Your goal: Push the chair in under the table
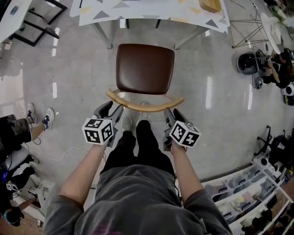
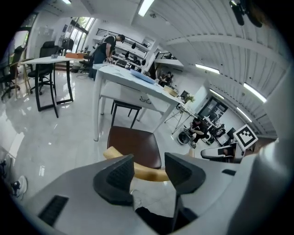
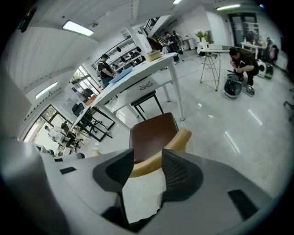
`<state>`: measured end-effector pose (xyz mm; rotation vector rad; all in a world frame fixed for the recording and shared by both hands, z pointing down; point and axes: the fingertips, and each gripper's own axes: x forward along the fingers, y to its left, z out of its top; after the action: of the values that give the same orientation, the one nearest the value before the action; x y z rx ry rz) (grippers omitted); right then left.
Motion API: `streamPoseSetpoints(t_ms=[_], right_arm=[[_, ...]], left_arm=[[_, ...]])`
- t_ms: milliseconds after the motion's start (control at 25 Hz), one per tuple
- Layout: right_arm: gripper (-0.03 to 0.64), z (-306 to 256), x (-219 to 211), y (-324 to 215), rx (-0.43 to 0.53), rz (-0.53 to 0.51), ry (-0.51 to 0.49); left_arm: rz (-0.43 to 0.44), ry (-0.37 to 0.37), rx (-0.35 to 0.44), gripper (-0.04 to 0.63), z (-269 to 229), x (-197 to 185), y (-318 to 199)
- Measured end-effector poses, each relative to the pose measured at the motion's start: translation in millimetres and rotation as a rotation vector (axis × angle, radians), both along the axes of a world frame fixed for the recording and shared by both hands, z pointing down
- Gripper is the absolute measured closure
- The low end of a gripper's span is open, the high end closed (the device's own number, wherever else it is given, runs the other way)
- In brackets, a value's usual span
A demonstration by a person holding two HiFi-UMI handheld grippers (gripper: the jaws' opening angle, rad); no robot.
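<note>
1. Brown-seated chair (image 1: 145,69) stood on the glossy floor (image 1: 206,92), squarely facing the white tabletop (image 1: 151,11). It was fully out, with a strip of floor showing between the seat and the tabletop's edge.
2. We held the left tongs (image 1: 111,109) just behind the left end of the curved wooden backrest (image 1: 144,105). The jaws stood apart and gripped nothing. In the left gripper view the rail lay beyond the gap and was not pinched.
3. We held the right tongs (image 1: 173,114) in the mirror position at the rail's right end. Those jaws were likewise apart and empty, with the wood only showing past them.
4. By our reading, the step in hand was making contact with the backrest, and the push itself had not begun.
5. To do it well, we judged both tongs should meet the rail together, one near each end, with equal pressure. A lopsided shove would probably swing the chair and send the seat into one of the table legs (image 1: 108,40).
6. We reckoned the push should run level and straight at the gap between those legs, because pressing downward on the rail could rock the chair.
7. That smooth floor looked ready to let the feet slide, so a slow, steady advance seemed best. We would ease off once the backrest neared the tabletop's edge.
</note>
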<state>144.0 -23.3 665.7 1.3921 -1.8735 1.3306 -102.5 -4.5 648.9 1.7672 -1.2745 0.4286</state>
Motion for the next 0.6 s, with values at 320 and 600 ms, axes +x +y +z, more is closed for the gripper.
streamPoseSetpoints(t_ms=[320, 600], right_arm=[[0.426, 38, 12, -6, -0.098, 0.085, -0.016], [0.408, 58, 17, -10, -0.167, 0.156, -0.04]], left_arm=[[-0.079, -0.003, -0.155, 0.362, 45, -5, 1], [-0.16, 0.028, -0.259, 0.348, 68, -13, -2]])
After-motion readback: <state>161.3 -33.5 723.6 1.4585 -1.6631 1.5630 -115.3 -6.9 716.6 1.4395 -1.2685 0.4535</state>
